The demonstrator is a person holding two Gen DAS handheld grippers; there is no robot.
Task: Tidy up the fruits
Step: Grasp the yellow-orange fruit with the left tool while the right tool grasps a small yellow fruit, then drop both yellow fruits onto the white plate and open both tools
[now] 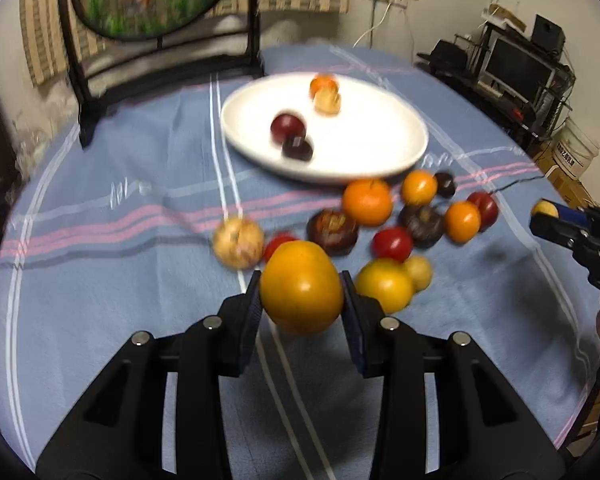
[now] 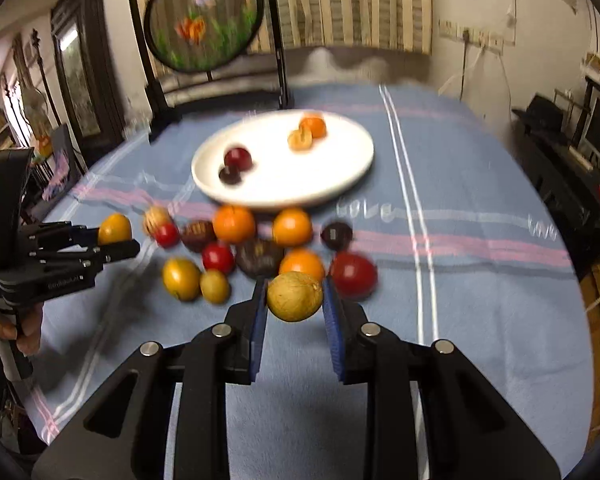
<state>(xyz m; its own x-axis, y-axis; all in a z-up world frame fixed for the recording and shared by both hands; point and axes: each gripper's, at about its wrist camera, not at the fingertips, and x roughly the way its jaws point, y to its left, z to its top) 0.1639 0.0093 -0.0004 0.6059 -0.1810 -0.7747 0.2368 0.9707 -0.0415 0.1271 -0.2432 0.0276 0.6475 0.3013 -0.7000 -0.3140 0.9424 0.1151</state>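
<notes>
A blue striped cloth [image 1: 100,280] covers the surface; near its far edge one white plate [image 1: 372,148] carries four fruits. About a dozen more lie loose beside it. The left gripper [image 1: 302,300] clamps one yellow-orange fruit [image 1: 300,286], the right gripper [image 2: 294,304] one pale yellow fruit [image 2: 295,296].

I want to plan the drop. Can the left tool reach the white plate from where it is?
Probably yes: the left tool, shut on a yellow fruit, faces the plate over loose fruits.
</notes>
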